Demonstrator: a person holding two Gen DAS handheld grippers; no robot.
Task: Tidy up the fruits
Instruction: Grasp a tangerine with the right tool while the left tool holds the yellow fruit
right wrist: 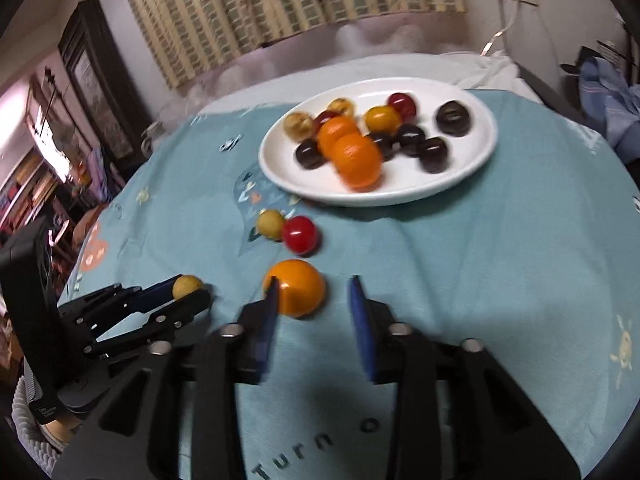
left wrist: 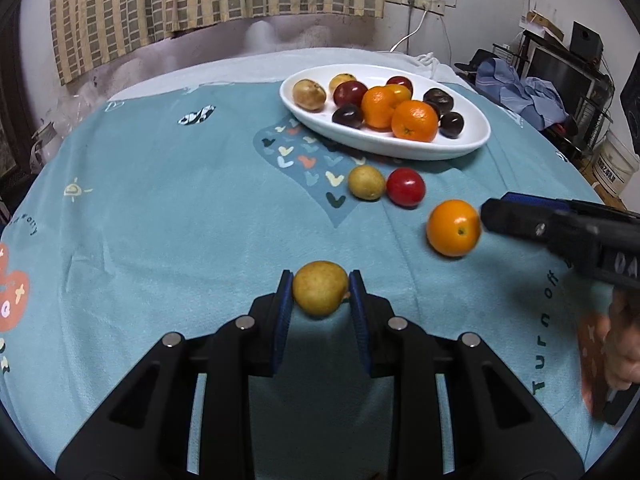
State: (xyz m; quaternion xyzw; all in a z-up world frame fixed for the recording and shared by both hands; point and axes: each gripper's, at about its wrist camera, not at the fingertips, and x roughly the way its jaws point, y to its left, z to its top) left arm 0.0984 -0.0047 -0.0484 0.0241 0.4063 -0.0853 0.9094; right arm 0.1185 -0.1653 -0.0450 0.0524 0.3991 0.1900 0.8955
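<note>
My left gripper (left wrist: 321,286) is shut on a yellow fruit (left wrist: 320,288) resting on the teal cloth; it also shows in the right wrist view (right wrist: 186,286). My right gripper (right wrist: 314,292) is open, its jaws around an orange (right wrist: 296,287) lying on the cloth, which touches the left pad. The orange (left wrist: 453,227) sits just in front of the right gripper's tip (left wrist: 496,216) in the left wrist view. A white oval plate (left wrist: 304,116) at the back holds several oranges, red, dark and yellow fruits. The plate (right wrist: 280,172) also shows in the right wrist view.
A second yellow fruit (left wrist: 366,182) and a red fruit (left wrist: 405,187) lie side by side on the cloth between the plate and the grippers. They also show in the right wrist view as yellow (right wrist: 270,223) and red (right wrist: 300,234). Furniture and clothes stand beyond the table's right edge.
</note>
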